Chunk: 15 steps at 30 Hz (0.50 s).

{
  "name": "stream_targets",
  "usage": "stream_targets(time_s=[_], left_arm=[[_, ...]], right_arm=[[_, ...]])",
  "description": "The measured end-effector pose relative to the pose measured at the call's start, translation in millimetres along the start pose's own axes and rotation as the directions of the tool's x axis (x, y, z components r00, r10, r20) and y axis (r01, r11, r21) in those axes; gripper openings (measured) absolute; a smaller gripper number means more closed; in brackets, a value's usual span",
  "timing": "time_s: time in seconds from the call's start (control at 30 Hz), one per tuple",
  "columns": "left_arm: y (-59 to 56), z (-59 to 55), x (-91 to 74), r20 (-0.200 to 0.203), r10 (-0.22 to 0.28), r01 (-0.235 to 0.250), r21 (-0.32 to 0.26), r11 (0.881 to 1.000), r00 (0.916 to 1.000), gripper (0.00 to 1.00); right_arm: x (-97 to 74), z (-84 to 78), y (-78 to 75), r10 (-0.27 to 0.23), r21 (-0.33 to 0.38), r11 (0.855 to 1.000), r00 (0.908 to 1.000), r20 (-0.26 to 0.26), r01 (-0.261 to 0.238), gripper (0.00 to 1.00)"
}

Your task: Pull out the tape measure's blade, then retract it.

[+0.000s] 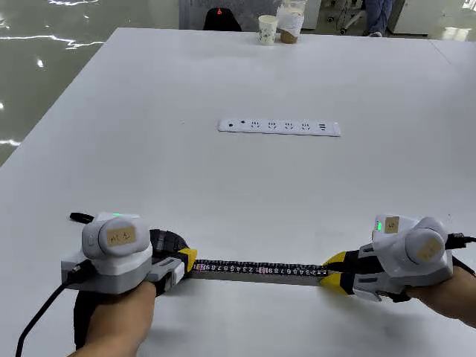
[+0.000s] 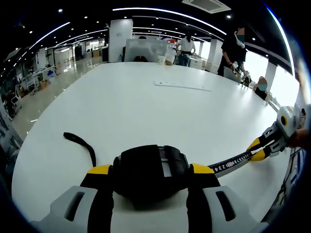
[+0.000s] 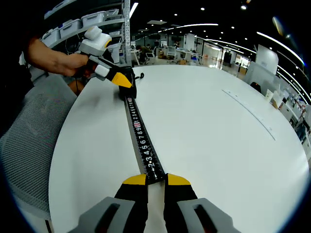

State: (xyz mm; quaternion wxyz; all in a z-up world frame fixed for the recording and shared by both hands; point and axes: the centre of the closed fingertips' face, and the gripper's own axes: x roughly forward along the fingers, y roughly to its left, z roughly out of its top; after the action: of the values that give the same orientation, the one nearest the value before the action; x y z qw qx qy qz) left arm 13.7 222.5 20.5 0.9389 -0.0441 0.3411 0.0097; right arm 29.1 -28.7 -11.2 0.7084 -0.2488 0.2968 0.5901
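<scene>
My left claw (image 2: 150, 169) is closed around the black tape measure case (image 1: 167, 242), by the near edge of the table (image 1: 268, 186). My right claw (image 3: 151, 180) is pinched tight on the tip of the blade (image 3: 140, 133), which lies drawn out flat along that edge between both claws.

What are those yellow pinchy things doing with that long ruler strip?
They are working a tape measure. The left hand-held gripper clamps its black body, and the right hand-held gripper pinches the end of the blade. The blade is pulled out between them, low along the white table. It has not been retracted yet.
</scene>
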Motion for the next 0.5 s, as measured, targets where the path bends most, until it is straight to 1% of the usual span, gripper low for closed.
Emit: stream_targets(time_s=[0.5], left_arm=[[0.4, -0.3, -0.3, -0.002, -0.006, 0.005, -0.011, 1.0, 1.0, 0.55]], right_arm=[[7.6, 7.8, 3.5, 0.004, -0.004, 1.0, 1.0, 0.009, -0.004, 0.08]])
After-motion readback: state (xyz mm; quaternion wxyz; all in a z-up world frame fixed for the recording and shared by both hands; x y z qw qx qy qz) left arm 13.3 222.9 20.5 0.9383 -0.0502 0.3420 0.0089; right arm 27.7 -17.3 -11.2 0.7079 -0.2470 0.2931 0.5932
